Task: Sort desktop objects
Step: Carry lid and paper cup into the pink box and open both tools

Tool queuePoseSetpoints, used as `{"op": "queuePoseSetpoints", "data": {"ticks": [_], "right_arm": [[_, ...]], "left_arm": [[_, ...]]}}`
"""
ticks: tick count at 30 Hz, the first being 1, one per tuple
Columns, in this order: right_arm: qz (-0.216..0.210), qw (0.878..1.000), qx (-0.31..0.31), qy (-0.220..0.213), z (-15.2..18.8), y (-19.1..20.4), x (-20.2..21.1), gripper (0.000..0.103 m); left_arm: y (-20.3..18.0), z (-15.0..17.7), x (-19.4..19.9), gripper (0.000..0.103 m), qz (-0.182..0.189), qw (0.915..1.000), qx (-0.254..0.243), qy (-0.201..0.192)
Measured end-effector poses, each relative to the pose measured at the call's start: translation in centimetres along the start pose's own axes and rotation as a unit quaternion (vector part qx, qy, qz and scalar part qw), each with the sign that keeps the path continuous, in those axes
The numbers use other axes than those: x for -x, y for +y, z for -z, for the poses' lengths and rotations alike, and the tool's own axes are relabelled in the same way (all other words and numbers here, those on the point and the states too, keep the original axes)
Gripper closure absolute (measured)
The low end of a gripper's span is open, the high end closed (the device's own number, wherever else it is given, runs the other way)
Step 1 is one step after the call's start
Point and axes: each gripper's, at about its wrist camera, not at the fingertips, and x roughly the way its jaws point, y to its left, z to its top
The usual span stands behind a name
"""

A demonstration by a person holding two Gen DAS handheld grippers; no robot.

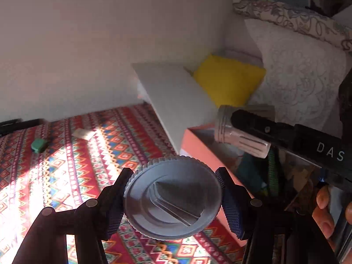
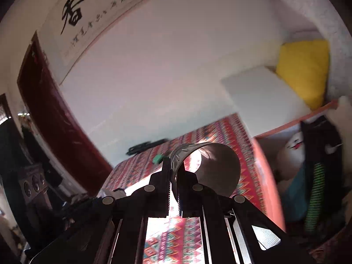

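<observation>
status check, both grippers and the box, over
Left gripper shut on grey lid. Right gripper shut on grey cup. Both near orange box, already part full.

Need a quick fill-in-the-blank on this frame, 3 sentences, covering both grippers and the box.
1. The left gripper is shut on a round grey ____ with a ribbed edge.
2. The right gripper pinches the wall of a hollow grey ____.
3. The storage box beside the patterned tablecloth is ____ in colour.

Missing words: lid; cylinder; orange
</observation>
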Motion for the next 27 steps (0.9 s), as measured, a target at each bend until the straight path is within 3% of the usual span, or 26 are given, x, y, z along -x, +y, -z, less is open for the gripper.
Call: {"op": "queuePoseSetpoints", "data": {"ticks": [3,7,9,14,16,19,27], "right_arm": [[0.058,0.996,-0.017,-0.058,-1.6,-4.1,4.9,0.099],[0.142,0.983,-0.045,-0.108,-3.1,-10.1,10.4,0.099],[0.169,0.976,-0.071,-0.115,-3.2,-13.4,12.0,0.099],[0.182,0.969,-0.143,-0.085,-2.5,-21.2,12.7,0.097],[0.197,0.966,-0.159,-0.057,-1.9,-23.8,11.0,0.089],[0.228,0.955,-0.191,-0.021,-1.0,-26.5,9.8,0.027],[0.273,0.946,-0.173,-0.014,-1.2,-27.4,9.9,0.025]], "left_arm": [[-4.7,-0.8,-1.7,0.038,0.034,0.9992,-0.020,0.007],[-11.3,-1.5,-4.6,0.038,0.075,0.9952,-0.060,0.019],[-14.5,-1.8,-6.4,0.038,0.091,0.9919,-0.084,0.027],[-20.5,-2.8,-10.9,0.035,0.100,0.9863,-0.124,0.042],[-21.9,-3.4,-12.5,0.024,0.086,0.9858,-0.138,0.042],[-22.6,-3.9,-14.4,0.010,0.065,0.9866,-0.141,0.052],[-22.4,-2.7,-15.5,0.001,0.005,0.9898,-0.137,0.040]]}}
